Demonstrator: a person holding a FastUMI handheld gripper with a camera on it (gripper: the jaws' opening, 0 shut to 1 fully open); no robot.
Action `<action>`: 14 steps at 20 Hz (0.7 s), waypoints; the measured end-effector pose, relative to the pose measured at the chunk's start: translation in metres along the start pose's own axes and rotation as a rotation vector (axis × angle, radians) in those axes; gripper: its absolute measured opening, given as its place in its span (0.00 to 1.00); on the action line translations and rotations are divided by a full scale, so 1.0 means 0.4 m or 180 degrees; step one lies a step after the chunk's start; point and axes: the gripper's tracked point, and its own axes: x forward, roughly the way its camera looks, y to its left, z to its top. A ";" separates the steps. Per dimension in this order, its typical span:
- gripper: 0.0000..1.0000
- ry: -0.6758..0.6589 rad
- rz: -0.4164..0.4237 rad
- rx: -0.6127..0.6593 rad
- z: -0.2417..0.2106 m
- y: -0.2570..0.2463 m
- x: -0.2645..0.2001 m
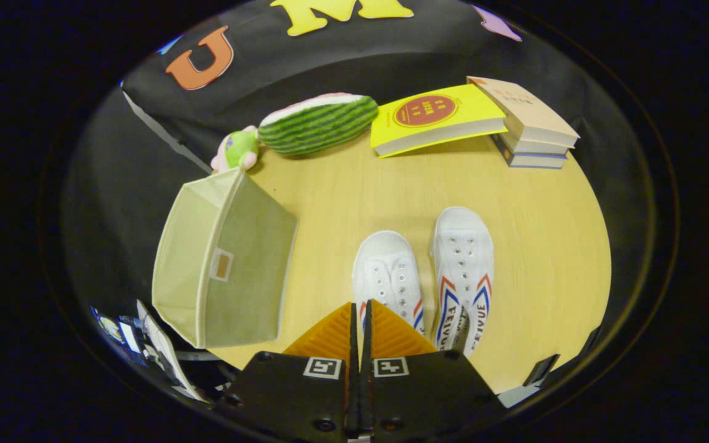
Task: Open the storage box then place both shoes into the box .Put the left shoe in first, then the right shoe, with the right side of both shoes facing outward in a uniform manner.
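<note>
Two white canvas lace-less shoes with red and blue side stripes are sitting side by side on the pale wooden tabletop (pixel 533 246), toes pointing away from the gripper: the nearer-left shoe (pixel 388 271) lying just ahead of the fingertips, the other shoe (pixel 465 271) resting just beside it to the right and reaching a little farther away. Gripper (pixel 360 304) is hanging above the near edge of the table with its two fingers drawn together, a thin slit showing between them, and it is gripping nothing; the tips are overlapping the heel end of the nearer-left shoe in the view, though contact cannot be judged. Beige fabric storage box (pixel 225 264) with a small tag on its facing panel is sitting to the left of the shoes, well apart from the fingers, partly overhanging the table's left edge; whether it is open is not showing from this angle. Beyond the box, a green striped watermelon-slice plush (pixel 317 123) is lying near the table's far edge, with a small pink-and-green soft toy (pixel 237 151) touching its left end. Right of the plush, a yellow paperback with a red round emblem (pixel 434 120) is leaning onto a stack of books (pixel 530 123), its right edge tucked beneath the top tan one.
</note>
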 end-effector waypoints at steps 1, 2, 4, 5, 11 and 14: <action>0.06 0.0068 -0.0008 -0.0005 -0.010 -0.015 0.018; 0.06 0.0146 0.0022 -0.0030 -0.026 -0.024 0.045; 0.20 0.0326 -0.0052 -0.0109 -0.052 -0.066 0.073; 0.27 0.0399 -0.0144 -0.0183 -0.064 -0.093 0.091; 0.45 0.0820 -0.0122 -0.0485 -0.131 -0.153 0.180; 0.44 0.0891 0.0223 -0.0178 -0.132 -0.121 0.224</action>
